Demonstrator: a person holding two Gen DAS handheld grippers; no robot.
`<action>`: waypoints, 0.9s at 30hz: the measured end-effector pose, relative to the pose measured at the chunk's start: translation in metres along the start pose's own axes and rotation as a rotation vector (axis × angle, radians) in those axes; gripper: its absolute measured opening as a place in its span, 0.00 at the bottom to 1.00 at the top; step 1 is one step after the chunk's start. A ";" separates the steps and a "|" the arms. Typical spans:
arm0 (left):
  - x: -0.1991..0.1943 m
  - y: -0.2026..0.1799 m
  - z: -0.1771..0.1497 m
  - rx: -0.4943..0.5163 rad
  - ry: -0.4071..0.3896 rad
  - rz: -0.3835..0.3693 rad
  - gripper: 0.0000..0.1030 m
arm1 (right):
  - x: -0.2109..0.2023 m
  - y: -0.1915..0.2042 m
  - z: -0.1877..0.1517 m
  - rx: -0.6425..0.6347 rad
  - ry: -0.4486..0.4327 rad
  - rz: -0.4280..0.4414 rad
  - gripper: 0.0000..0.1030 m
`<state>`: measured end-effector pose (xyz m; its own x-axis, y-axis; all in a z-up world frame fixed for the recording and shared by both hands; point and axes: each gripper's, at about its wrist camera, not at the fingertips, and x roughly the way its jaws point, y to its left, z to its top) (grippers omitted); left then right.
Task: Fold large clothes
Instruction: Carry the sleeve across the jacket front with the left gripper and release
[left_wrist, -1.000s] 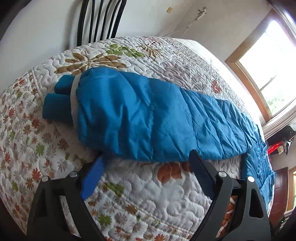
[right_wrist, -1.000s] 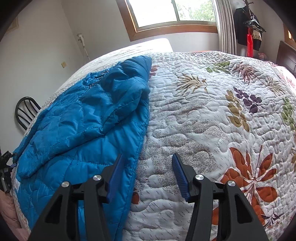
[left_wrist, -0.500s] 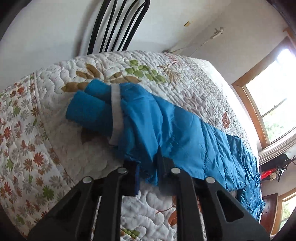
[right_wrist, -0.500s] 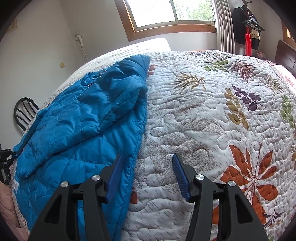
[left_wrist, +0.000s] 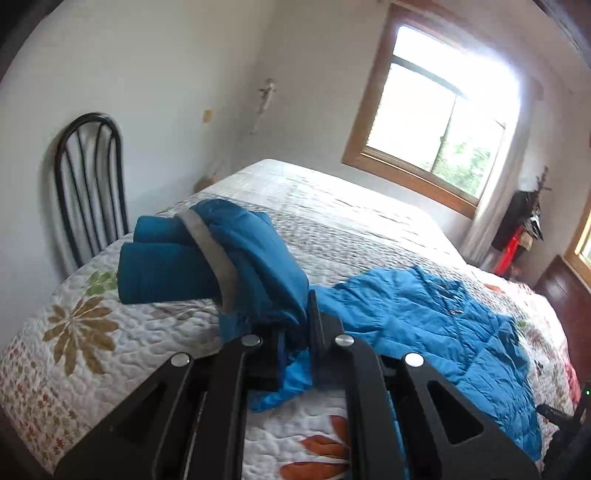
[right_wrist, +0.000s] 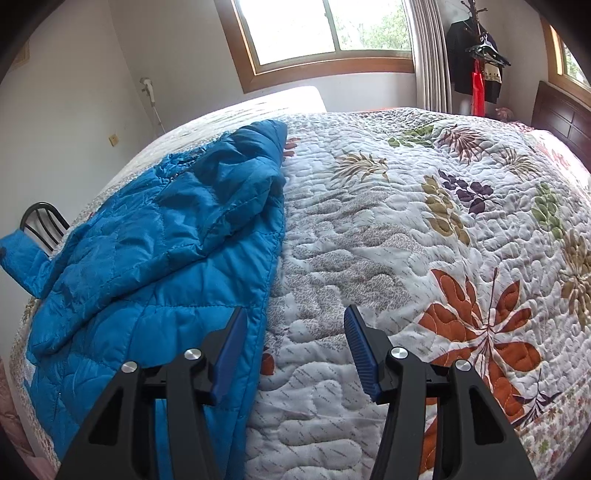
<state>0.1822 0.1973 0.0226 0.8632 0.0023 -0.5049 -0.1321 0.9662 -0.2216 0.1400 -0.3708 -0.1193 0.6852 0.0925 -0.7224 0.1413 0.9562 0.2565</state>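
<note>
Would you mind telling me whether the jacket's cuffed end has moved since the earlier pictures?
Yes. The blue jacket cuff end, clamped in the left gripper, has lifted off the quilt toward the window.

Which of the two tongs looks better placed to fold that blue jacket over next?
The left. The left tongs are shut on the blue jacket near its cuff end, with fabric bunched between them. The right tongs stand open with nothing between them, beside the jacket's edge over the quilt.

Jacket (right_wrist: 155, 258) on quilt (right_wrist: 406, 240), chair (left_wrist: 88, 184) beside bed.
</note>
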 end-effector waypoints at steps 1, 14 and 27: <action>0.003 -0.019 -0.002 0.030 0.004 -0.028 0.07 | -0.001 -0.001 -0.001 0.004 -0.004 0.000 0.53; 0.043 -0.232 -0.071 0.406 0.147 -0.377 0.08 | 0.001 -0.008 -0.010 0.049 -0.005 0.051 0.53; 0.104 -0.283 -0.155 0.538 0.427 -0.469 0.15 | 0.006 -0.010 -0.015 0.054 0.006 0.071 0.57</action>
<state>0.2340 -0.1160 -0.0968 0.4973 -0.4246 -0.7566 0.5400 0.8340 -0.1132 0.1325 -0.3754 -0.1356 0.6905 0.1610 -0.7052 0.1313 0.9308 0.3411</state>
